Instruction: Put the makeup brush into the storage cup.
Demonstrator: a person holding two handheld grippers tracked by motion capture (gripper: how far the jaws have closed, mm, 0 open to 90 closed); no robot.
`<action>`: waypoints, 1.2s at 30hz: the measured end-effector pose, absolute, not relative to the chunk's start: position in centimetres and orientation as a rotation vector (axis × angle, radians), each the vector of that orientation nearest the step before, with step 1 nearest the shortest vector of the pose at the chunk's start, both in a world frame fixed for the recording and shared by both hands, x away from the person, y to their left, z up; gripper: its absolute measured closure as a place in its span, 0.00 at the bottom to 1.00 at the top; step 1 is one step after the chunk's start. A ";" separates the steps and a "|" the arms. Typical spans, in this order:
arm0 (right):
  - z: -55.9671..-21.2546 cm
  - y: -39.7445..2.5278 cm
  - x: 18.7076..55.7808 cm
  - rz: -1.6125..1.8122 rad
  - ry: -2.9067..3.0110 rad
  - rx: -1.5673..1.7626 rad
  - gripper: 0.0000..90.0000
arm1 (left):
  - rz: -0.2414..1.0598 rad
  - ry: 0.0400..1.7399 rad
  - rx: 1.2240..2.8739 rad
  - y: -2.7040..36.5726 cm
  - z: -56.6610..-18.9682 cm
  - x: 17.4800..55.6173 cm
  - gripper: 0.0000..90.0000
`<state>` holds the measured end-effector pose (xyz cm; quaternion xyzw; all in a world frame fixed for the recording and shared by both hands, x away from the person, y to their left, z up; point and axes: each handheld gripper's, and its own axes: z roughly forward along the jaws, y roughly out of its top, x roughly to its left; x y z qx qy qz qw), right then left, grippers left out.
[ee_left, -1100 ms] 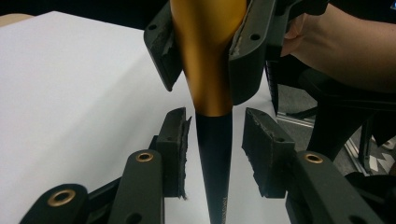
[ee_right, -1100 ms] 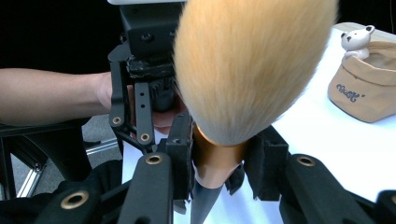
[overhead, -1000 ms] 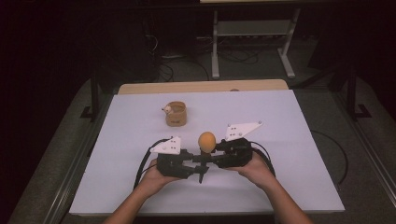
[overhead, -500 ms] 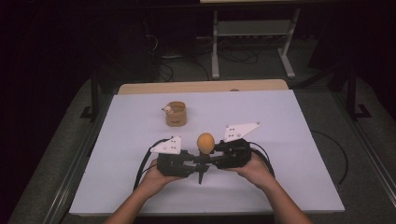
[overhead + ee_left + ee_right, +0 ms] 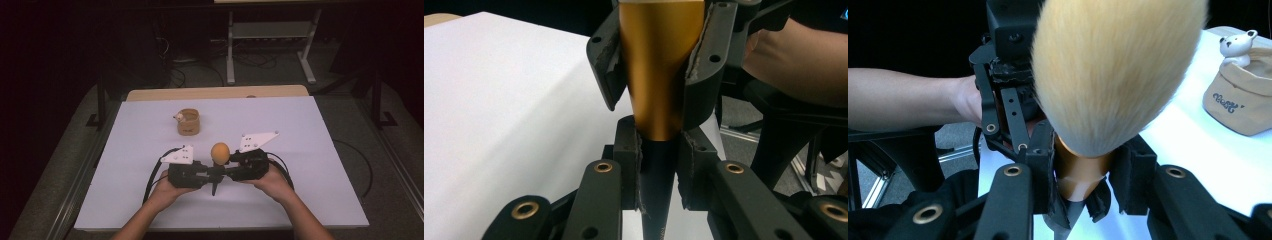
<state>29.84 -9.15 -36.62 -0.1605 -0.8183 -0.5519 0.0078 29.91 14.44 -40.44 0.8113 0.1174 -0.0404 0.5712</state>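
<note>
Above the near middle of the worktop both claws are closed on one brush — the left claw on its black handle, the right claw on its gold collar — likely a hand-over, bristles up, before it goes to the pouch.

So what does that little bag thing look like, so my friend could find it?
On the white table, look past the two grippers to the far left part. The small tan pouch stands alone there, with a tiny white bear on its rim.
</note>
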 end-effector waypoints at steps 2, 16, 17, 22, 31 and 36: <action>-36.6 -9.2 29.8 -1.730 -2.555 -0.506 0.72 | -0.099 0.282 1.904 14.4 -40.4 29.9 0.82; -36.3 -9.7 29.9 -1.793 -2.514 -0.595 0.39 | -0.053 0.321 1.888 15.1 -40.2 30.2 0.82; -36.2 -9.7 29.9 -1.799 -2.517 -0.605 0.37 | -0.043 0.313 1.890 15.2 -40.1 30.4 0.82; -36.2 -10.1 30.0 -1.815 -2.543 -0.662 0.21 | -0.028 0.341 1.888 15.7 -40.1 30.5 0.82; -36.7 -11.2 30.0 -1.837 -2.593 -0.766 0.09 | -0.005 0.380 1.871 16.6 -39.8 30.8 0.82; -36.7 -12.3 30.0 -1.842 -2.623 -0.803 0.06 | 0.015 0.386 1.869 17.1 -39.8 31.2 0.82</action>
